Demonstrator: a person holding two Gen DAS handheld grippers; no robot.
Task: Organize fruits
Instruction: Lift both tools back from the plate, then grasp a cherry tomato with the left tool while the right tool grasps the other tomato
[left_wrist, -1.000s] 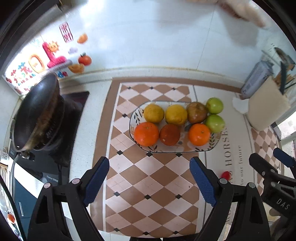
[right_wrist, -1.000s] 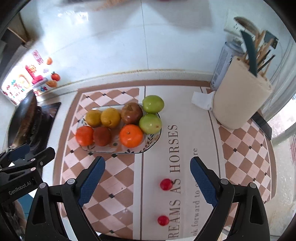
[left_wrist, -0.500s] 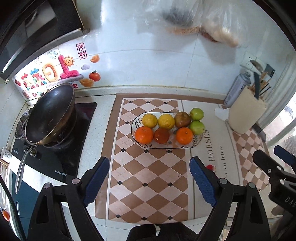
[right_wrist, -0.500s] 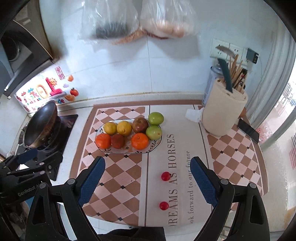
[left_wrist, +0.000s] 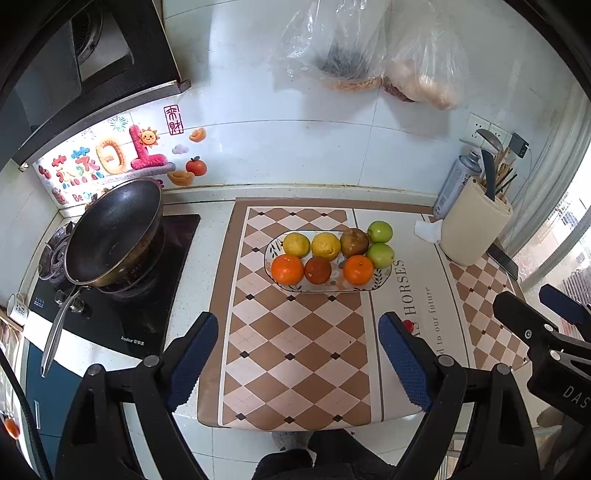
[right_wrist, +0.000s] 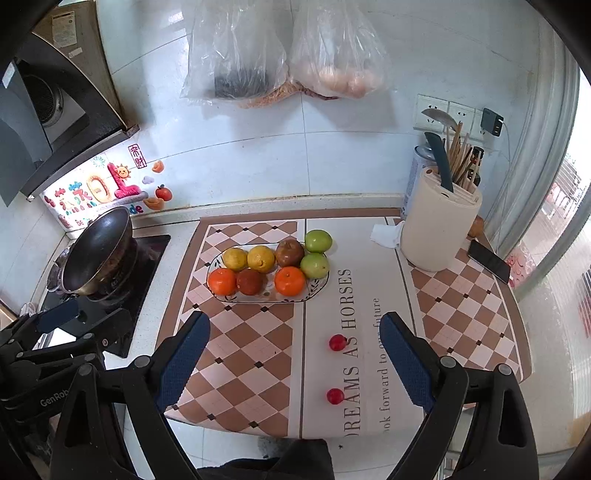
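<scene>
Two hand-held grippers hang above a kitchen counter, both with jaws spread wide and holding nothing: the left gripper (left_wrist: 297, 360) over the checkered mat (left_wrist: 295, 350), the right gripper (right_wrist: 293, 360) over the mat's lettered panel. The fruit sits on an oval plate (right_wrist: 317, 291) toward the back of the mat: two oranges (right_wrist: 221, 281), a dark red fruit (right_wrist: 251, 281), two lemons (right_wrist: 261, 259) and a brown fruit (right_wrist: 290, 253), with one green apple (right_wrist: 314, 265) at the plate's right end and another green apple (right_wrist: 318, 240) perched at or just past the rim; which, I cannot tell. Two small red fruits (right_wrist: 337, 342) lie loose on the mat, the nearer one (right_wrist: 335, 396) close to the counter's front edge.

The risks look plain from here. Round and small, the loose fruits could roll if nudged, and the near one has little mat left before the drop. The plate is crowded; a clumsy placement could dislodge the far apple.

Open room lies between plate and front edge, and to the right of the plate. A wok (right_wrist: 98, 251) on the stove hems in the left, while a knife block (right_wrist: 439, 229), crumpled tissue (right_wrist: 386, 236) and phone (right_wrist: 488, 261) close off the right.
</scene>
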